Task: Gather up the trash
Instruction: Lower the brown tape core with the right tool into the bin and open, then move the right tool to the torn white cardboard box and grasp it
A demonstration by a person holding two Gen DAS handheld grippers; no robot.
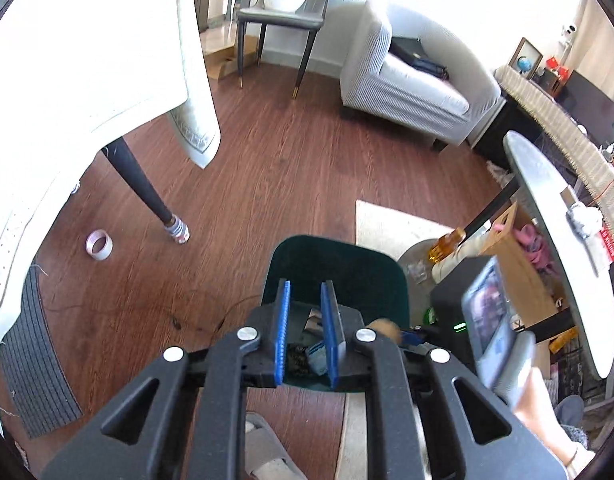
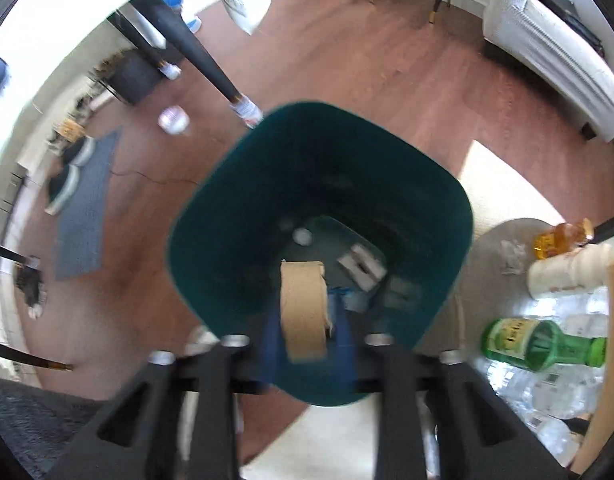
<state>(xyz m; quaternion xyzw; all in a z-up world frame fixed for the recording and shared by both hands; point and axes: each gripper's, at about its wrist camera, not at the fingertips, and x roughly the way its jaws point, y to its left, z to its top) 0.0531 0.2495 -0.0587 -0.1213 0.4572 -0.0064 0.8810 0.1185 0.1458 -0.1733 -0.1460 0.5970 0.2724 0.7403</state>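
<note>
A dark green trash bin [image 2: 235, 200] stands on the wood floor; it also shows in the left wrist view [image 1: 339, 264]. Scraps of paper and wrappers [image 2: 361, 266] lie at its bottom. My right gripper [image 2: 307, 312] is shut on a brown cardboard tape roll [image 2: 305, 308] and holds it over the bin's opening. My left gripper [image 1: 307, 292] is open and empty, just above the bin's near rim. A silver tape roll [image 1: 99, 245] lies on the floor to the left, near a table leg [image 1: 147, 188]; it also shows in the right wrist view [image 2: 173, 119].
A table with a white cloth [image 1: 87, 60] stands at left. A white armchair [image 1: 411, 84] and a chair [image 1: 283, 20] stand behind. A round side table [image 1: 555, 216], a cardboard box [image 1: 519, 268], a green bottle [image 2: 543, 346], an amber bottle [image 2: 563, 236] and water bottles [image 2: 555, 396] crowd the right.
</note>
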